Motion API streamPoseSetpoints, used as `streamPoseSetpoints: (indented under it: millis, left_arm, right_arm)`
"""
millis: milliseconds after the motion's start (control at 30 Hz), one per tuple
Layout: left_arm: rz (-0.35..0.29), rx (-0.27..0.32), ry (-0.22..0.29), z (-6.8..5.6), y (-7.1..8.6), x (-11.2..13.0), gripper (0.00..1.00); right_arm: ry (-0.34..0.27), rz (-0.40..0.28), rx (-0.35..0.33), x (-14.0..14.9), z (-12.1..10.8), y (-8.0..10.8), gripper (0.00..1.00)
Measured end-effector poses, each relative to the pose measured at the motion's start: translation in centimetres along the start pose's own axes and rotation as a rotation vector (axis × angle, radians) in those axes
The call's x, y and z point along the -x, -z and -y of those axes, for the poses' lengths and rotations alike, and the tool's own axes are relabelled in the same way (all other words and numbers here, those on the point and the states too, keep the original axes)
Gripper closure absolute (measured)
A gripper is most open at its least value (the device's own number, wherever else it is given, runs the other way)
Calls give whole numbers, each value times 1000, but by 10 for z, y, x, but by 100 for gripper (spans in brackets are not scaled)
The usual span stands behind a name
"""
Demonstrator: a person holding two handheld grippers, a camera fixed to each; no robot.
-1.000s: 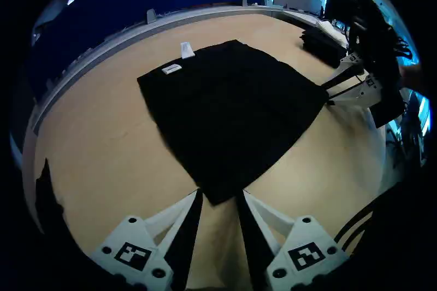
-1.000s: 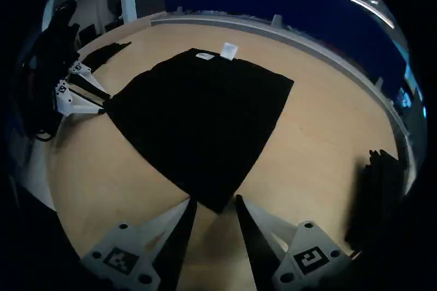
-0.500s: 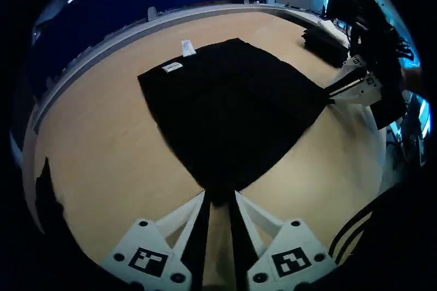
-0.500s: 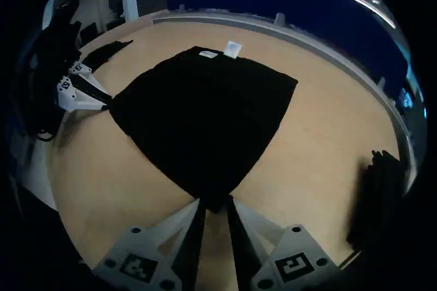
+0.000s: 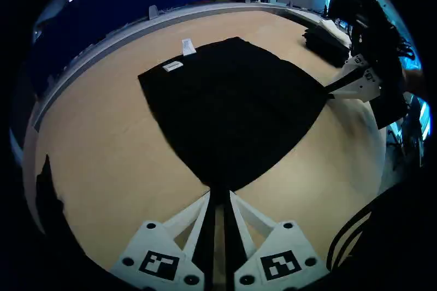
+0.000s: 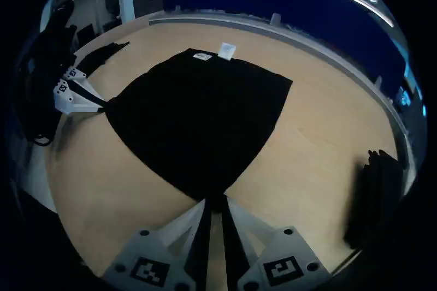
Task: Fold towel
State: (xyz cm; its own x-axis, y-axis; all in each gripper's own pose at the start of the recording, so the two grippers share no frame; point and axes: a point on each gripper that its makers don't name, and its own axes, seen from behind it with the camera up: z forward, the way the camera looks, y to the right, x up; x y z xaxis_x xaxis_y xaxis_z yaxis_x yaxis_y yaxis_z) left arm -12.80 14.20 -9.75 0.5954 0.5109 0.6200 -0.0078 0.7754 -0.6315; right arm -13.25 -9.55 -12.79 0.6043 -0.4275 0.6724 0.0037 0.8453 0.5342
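The towel (image 5: 235,111) is lying spread flat as a dark sheet on the wooden table (image 5: 104,143), taking up the middle of both views. Two small white tags (image 5: 187,47) are sitting at its far corner, toward the upper left of the left gripper view. Its nearest corner is running down to the bottom centre of that view, where the left gripper (image 5: 219,195) is pinching it — the fingers are drawn narrow with the black cloth between them. In the right gripper view the right gripper (image 6: 214,203) is doing the same at bottom centre, its fingers nearly together on another corner. The step in hand appears to be the grasp before the first fold. Next, both corners probably need lifting together and carrying over toward the tagged edge — evenly, so the cloth is not bunching. A stack of dark cloths (image 5: 325,42) is sitting at the upper right of the left gripper view, well apart from the towel.
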Motion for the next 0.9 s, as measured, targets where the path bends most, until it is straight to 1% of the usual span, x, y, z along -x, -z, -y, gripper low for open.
streamPoseSetpoints:
  millis: [200, 400, 700, 900]
  left_arm:
    - [-6, 4, 31, -4, 2, -2, 91]
    - [-16, 4, 46, -7, 10, -9, 91]
    - [-26, 4, 83, -13, 35, -15, 91]
    - [-27, 2, 98, -18, 53, -17, 91]
  right_arm:
    - [-3, -12, -4, -4, -1, 6, 88]
    - [1, -25, -11, -12, -1, 20, 88]
    - [-1, -28, -17, -23, 0, 44, 88]
    - [0, -39, -20, -31, 4, 65, 88]
